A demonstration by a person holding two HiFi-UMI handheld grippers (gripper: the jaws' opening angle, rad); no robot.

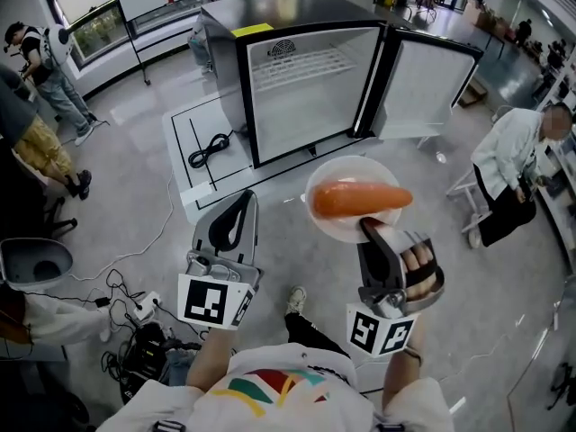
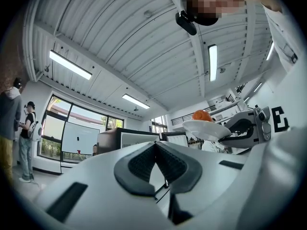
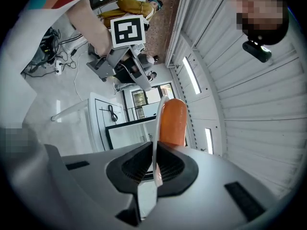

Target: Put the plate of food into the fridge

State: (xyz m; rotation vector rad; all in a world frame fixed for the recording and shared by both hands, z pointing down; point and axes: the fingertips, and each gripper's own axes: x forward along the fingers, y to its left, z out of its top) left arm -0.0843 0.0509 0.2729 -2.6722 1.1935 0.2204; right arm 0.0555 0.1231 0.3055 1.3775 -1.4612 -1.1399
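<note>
The plate of food is being pinched by the right tool, not yet inside the open fridge at 11 o'clock. The left tool is shut, empty.

White plate, orange food; black fridge with white interior; pale grey floor; black cable; white platform.

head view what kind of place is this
Probably a lab or workshop hall, not a home kitchen: a small fridge stands open on a white marked floor mat, cables lie on the grey floor, and onlookers stand about.
</note>
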